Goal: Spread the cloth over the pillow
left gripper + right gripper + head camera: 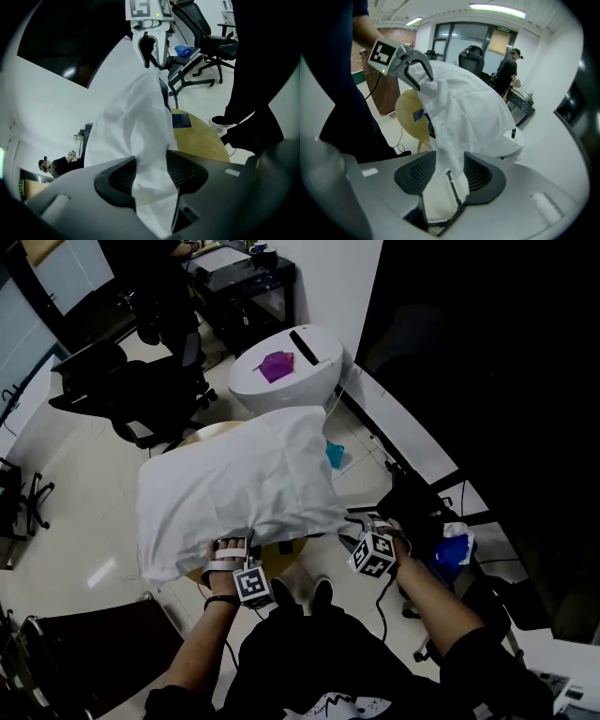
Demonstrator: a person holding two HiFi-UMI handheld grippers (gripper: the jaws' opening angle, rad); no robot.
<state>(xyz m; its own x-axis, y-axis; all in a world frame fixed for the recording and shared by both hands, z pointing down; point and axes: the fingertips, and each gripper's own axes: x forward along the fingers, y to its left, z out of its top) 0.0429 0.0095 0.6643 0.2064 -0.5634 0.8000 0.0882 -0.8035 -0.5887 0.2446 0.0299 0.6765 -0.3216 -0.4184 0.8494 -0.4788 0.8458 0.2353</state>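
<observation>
Cloth [239,484] drapes over round table [212,432], reaching past table's near edge. Fingers [185,173] of left gripper [152,174] pinch a bunched fold. Fingers [477,170] of right gripper [449,174] stand apart w/ cloth loose btwn them.

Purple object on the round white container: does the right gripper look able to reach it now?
Probably not: the right gripper is at the white cloth's near edge, with the whole cloth between it and the purple object.

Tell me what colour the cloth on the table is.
The cloth is plain white, best seen in the head view.
</observation>
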